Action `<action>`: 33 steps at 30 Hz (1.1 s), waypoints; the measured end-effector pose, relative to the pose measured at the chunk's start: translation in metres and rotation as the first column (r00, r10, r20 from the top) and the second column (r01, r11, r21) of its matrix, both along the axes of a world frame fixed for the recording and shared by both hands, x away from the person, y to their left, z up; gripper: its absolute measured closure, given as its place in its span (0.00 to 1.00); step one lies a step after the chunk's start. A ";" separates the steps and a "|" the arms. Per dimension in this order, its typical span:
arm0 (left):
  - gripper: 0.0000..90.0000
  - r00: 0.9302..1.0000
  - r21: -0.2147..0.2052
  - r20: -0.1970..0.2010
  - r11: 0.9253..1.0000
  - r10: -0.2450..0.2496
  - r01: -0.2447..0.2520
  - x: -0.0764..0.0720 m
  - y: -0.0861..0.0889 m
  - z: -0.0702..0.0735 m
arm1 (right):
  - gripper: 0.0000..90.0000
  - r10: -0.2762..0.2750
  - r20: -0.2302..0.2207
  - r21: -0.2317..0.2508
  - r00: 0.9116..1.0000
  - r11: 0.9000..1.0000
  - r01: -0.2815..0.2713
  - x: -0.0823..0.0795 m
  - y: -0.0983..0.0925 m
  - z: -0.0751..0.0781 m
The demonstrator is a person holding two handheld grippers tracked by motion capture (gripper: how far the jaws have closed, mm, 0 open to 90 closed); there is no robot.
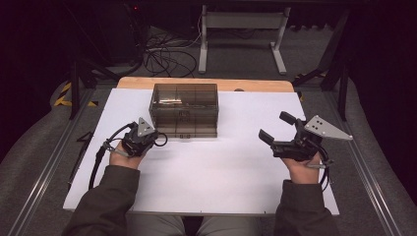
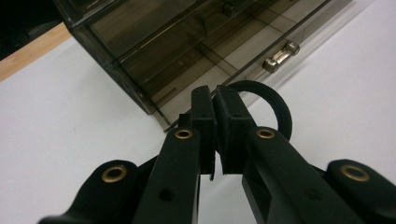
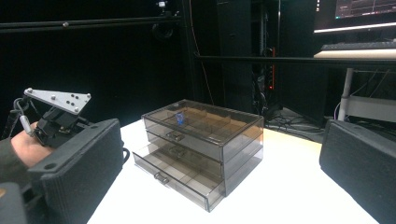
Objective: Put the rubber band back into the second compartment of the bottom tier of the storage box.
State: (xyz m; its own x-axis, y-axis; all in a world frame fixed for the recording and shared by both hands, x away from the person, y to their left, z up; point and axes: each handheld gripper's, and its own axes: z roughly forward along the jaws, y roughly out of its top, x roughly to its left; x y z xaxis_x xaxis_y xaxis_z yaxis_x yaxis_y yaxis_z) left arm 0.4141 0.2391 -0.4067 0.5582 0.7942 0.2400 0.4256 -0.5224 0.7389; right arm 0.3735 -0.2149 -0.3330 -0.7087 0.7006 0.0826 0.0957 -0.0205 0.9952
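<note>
Smoky drawer box (image 1: pixel 184 109) between both grippers

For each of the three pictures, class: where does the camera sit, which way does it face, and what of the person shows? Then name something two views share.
High view: above the person's side, looking forward and down at the white table; both forearms, left tool and right tool show.
Left gripper view: on the left tool, jaws together, facing the smoky drawer box close up.
Right gripper view: on the right tool, pads wide apart, facing the box; the other hand shows.
Shared: the drawer box.
</note>
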 end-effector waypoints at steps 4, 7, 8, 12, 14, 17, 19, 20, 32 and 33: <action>0.96 1.000 0.004 0.006 1.000 -0.006 0.006 0.002 -0.004 0.001 | 0.00 -0.001 0.003 0.002 1.000 1.000 0.001 0.000 -0.001 0.000; 0.96 1.000 0.008 0.009 1.000 -0.006 0.006 0.005 -0.008 0.001 | 0.00 -0.002 0.004 0.005 1.000 1.000 0.002 -0.001 -0.002 0.001; 0.96 1.000 0.013 0.010 1.000 -0.008 0.008 0.005 -0.009 0.001 | 0.00 -0.002 0.005 0.005 1.000 1.000 0.002 -0.001 -0.002 0.001; 0.96 1.000 0.007 0.018 1.000 -0.011 0.010 0.008 -0.013 0.001 | 0.00 -0.001 0.004 0.008 1.000 1.000 0.001 -0.001 -0.002 0.001; 0.96 1.000 -0.001 0.012 1.000 -0.007 0.007 0.010 -0.014 -0.001 | 0.00 0.001 0.005 0.008 1.000 1.000 -0.001 -0.001 -0.002 0.001; 0.96 1.000 -0.015 0.012 1.000 -0.005 0.005 0.012 -0.015 -0.002 | 0.00 0.005 0.006 0.010 1.000 1.000 -0.005 -0.001 -0.001 0.001; 0.96 1.000 -0.023 0.017 1.000 -0.006 0.006 0.013 -0.016 -0.003 | 0.00 0.006 0.006 0.013 1.000 1.000 -0.006 -0.001 -0.001 0.001; 0.96 1.000 -0.029 0.015 1.000 -0.003 0.003 0.014 -0.016 -0.003 | 0.00 0.008 0.007 0.012 1.000 1.000 -0.008 -0.001 -0.001 0.001; 0.96 0.999 -0.040 0.032 0.999 -0.011 0.013 0.021 -0.029 0.001 | 0.00 0.007 0.013 0.019 1.000 1.000 -0.007 -0.002 -0.003 0.002; 0.96 0.999 -0.038 0.035 0.999 -0.013 0.014 0.022 -0.031 0.001 | 0.00 0.007 0.013 0.019 1.000 1.000 -0.007 -0.002 -0.003 0.002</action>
State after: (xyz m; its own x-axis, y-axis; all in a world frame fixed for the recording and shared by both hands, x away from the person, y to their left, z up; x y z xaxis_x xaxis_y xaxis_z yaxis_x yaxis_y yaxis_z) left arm 0.4359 0.2086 -0.4056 0.5611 0.7955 0.2289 0.3924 -0.4991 0.7726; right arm 0.3717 -0.2183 -0.3307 -0.7147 0.6940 0.0872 0.0834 -0.0391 0.9957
